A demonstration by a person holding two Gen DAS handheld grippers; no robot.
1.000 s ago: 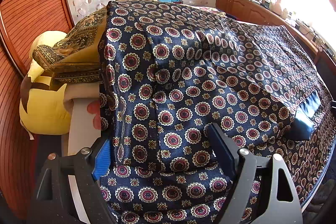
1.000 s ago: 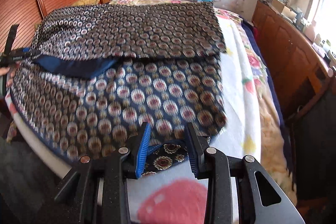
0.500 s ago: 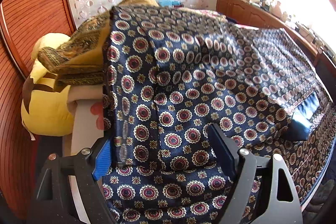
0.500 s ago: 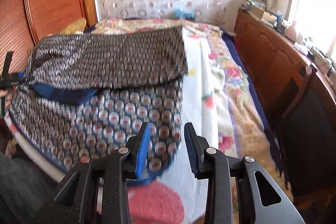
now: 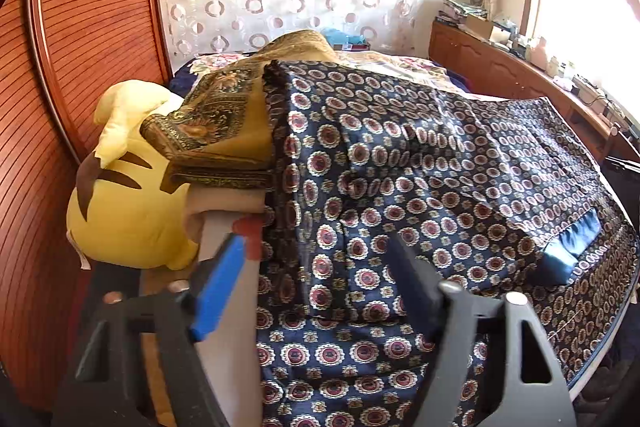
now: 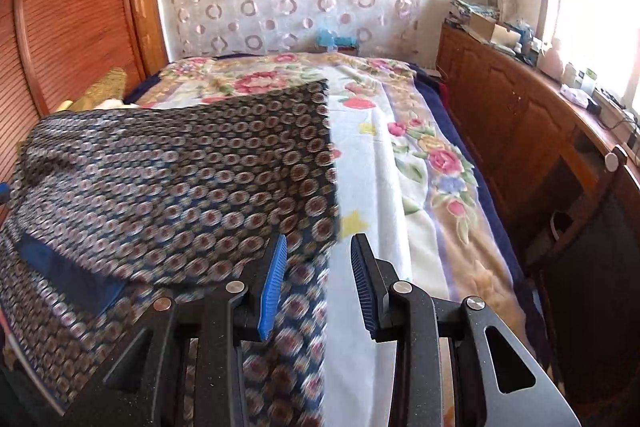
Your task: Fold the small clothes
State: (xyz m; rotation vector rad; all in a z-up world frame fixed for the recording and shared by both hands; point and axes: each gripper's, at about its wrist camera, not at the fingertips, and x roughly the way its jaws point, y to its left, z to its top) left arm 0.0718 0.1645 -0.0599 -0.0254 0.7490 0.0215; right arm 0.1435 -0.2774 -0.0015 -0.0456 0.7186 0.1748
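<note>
A: Where's the cloth (image 5: 400, 163)?
B: Folded over, along the bed's (image 6: 384, 163) near edge.
A: Grippers?
B: Left gripper (image 5: 316, 291) has just been closing, nothing pinched; right gripper (image 6: 318, 287) part open, empty.

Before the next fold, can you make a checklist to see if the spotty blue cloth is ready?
1. Spotty blue cloth already folded over once, top layer lying on the lower one: ok.
2. Right gripper free, jaws apart with nothing pinched: ok.
3. Left gripper free: ok; its jaws have just been closing, cloth edge between them but not pressed.
4. Room on the flowery blanket beside the cloth: ok.
5. Top layer smooth: not ok, wrinkles show.
6. Edges lined up: cannot tell, picture blurred.
</note>
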